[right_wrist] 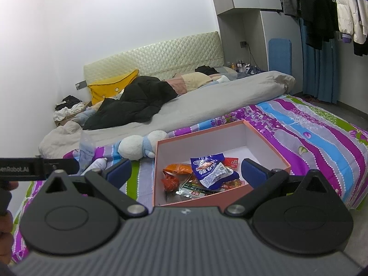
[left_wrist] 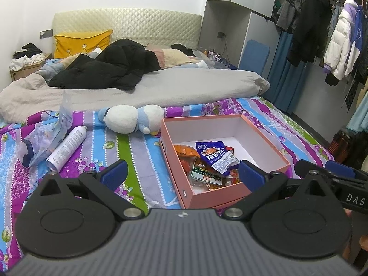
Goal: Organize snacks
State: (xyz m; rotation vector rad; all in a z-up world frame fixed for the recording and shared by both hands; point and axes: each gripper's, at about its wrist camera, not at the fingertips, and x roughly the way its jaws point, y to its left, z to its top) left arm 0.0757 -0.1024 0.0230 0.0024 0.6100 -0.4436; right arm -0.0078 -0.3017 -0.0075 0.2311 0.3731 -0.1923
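A pink cardboard box [left_wrist: 264,135] with a white inside sits open on the striped bedsheet; it also shows in the right wrist view [right_wrist: 266,142]. Inside it lie several snack packets: a blue packet [left_wrist: 216,156] [right_wrist: 211,170] on top, an orange one [left_wrist: 186,150] [right_wrist: 178,168], a green-labelled one [left_wrist: 204,174] and a red one [right_wrist: 231,162]. My left gripper [left_wrist: 182,176] is open and empty, held just before the box's near left corner. My right gripper [right_wrist: 186,172] is open and empty, above the box's near edge.
A white and blue plush toy [left_wrist: 133,118] lies behind the box. A white spray can [left_wrist: 67,147] and a clear plastic bag [left_wrist: 46,135] lie at the left. A grey duvet [left_wrist: 161,89] and black jacket [left_wrist: 110,66] cover the far bed. Clothes [left_wrist: 340,36] hang at the right.
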